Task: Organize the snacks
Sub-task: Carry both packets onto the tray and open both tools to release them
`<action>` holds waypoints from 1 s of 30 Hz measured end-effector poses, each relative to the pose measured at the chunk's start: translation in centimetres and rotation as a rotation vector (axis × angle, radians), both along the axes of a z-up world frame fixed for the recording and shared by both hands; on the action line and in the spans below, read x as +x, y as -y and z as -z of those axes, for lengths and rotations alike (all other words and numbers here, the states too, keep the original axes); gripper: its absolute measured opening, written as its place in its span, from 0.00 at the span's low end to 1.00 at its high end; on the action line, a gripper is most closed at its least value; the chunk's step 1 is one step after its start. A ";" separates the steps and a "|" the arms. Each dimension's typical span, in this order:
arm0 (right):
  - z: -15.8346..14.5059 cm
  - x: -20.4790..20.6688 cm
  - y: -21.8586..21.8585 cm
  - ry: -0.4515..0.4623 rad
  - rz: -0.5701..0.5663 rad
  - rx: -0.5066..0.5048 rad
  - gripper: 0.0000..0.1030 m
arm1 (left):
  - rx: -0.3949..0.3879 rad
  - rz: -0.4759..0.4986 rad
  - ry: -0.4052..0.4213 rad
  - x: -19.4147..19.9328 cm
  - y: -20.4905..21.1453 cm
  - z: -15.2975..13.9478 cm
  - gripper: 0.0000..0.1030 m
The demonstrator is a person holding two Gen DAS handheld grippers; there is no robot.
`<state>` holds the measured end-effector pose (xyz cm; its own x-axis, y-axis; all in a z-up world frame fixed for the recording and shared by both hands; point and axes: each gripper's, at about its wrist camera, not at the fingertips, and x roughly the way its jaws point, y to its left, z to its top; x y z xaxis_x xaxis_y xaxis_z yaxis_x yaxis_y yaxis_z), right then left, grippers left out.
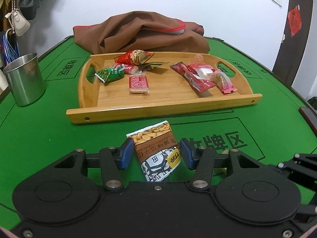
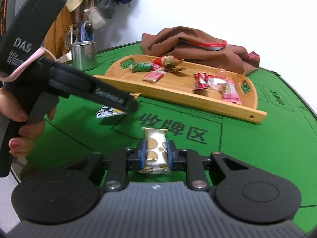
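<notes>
Green felt worktop [image 1: 49, 130] with printed characters carries everything. A brown cloth bag [image 1: 142, 31] lies bunched at its far edge. Just in front sits a wooden tray [image 1: 158, 107] with handle cut-outs, holding two clusters of snacks: a green packet [image 1: 109, 75] and red packets [image 1: 138, 82] on its left half, more red wrappers [image 1: 198, 77] on its right half. A steel cup [image 1: 24, 79] stands upright left of the tray, apart from it.

Left gripper [image 1: 156, 153]: partly closed around a brown-and-white seed packet [image 1: 156, 148], near side of the tray; left pad touches the packet, slight gap shows at the right pad, so firm hold cannot be confirmed.

Right gripper [image 2: 156, 154]: closed narrow, both pads pressing a white-and-gold wrapped bar [image 2: 155, 150], low over the felt.
</notes>
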<state>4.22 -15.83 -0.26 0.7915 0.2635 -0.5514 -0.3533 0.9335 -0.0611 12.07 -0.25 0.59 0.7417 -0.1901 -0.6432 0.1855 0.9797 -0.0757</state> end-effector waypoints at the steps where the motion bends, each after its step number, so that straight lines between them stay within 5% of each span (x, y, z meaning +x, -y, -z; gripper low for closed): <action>1: -0.1 0.2 0.2 -0.004 0.009 0.006 0.26 | 0.000 -0.001 0.000 0.0 0.0 0.0 0.48; 30: -3.0 6.9 3.3 -0.014 0.139 0.077 0.26 | 0.003 -0.008 0.072 2.8 -0.3 -3.6 0.47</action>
<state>11.17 -19.15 2.76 0.8158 0.1944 -0.5446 -0.2210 0.9751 0.0169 14.83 0.05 4.20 0.7874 -0.1824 -0.5889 0.1826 0.9814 -0.0598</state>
